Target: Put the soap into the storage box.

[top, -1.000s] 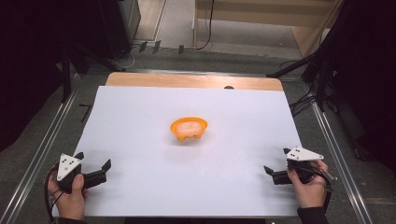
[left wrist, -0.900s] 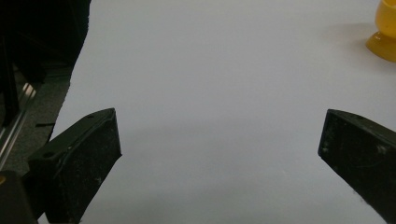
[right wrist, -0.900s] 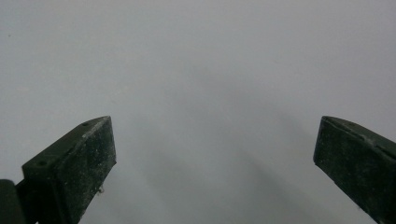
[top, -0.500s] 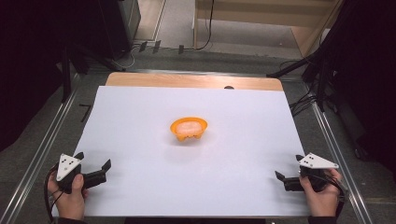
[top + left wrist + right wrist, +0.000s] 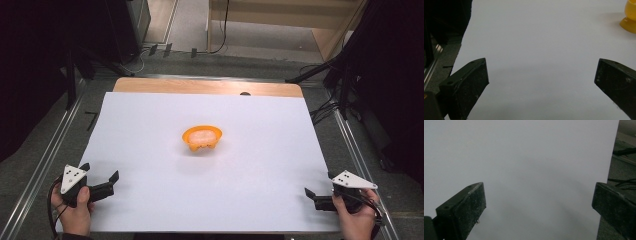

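Observation:
An orange bowl (image 5: pixel 202 138) with something pale pink in it stands at the middle of the white table sheet (image 5: pixel 145 125); its edge shows at the top right of the left gripper view as the bowl (image 5: pixel 630 19). My left gripper (image 5: pixel 100 171) rests open at the near left corner, a hand around it, well short of the bowl. My right gripper (image 5: pixel 318 187) sits open at the near right corner. In the left gripper view my gripper (image 5: pixel 541 75) has its jaws wide apart over bare sheet. The right gripper (image 5: pixel 539 195) is the same, with the sheet's edge at its right.
A wooden strip (image 5: pixel 205 86) runs along the table's far edge. Metal rails (image 5: pixel 47 155) flank both sides. Cables (image 5: pixel 330 107) and dark stands lie on the floor to the right and behind the table.
My right gripper has drawn back toward the near right corner of the table. The left gripper and the bowl have stayed where they were.

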A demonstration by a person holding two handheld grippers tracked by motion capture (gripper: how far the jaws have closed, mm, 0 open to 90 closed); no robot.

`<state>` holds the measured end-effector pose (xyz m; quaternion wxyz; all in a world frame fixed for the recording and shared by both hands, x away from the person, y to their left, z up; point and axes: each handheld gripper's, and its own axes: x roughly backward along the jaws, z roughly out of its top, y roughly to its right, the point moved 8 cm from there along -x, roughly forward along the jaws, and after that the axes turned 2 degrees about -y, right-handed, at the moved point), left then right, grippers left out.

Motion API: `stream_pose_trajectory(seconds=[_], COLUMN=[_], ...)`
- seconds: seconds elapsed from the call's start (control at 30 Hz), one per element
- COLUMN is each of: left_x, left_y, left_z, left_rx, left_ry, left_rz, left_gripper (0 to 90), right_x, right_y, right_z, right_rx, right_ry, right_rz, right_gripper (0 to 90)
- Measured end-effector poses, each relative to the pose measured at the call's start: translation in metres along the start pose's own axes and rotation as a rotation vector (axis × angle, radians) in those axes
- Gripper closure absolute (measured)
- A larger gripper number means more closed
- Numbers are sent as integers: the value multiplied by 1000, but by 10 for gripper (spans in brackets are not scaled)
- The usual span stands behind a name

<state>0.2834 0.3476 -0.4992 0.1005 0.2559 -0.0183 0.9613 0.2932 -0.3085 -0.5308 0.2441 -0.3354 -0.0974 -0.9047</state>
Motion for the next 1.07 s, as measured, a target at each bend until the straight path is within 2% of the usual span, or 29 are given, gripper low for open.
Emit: stream_pose_trajectory(seconds=[0.4,0.53,0.6,0.77,1.07], left_x=[0,0,0,0,0], left_y=[0,0,0,0,0], left_z=[0,0,0,0,0], left_rx=[-1,-1,-2,-1,-2], left_ry=[-1,0,0,-1,-2], left_rz=[1,1,1,0,0], left_gripper=[0,0,0,0,0], right_x=[5,4,3,-2,2], right_y=[7,8,8,10,8], right_z=[-15,-18,-18,-22,-18], right_rx=[-31,-48,-49,-42,-36], right_ry=[-2,18,26,7,20], right_rz=[-1,-1,3,-4,-10], right_gripper=[0,0,0,0,0])
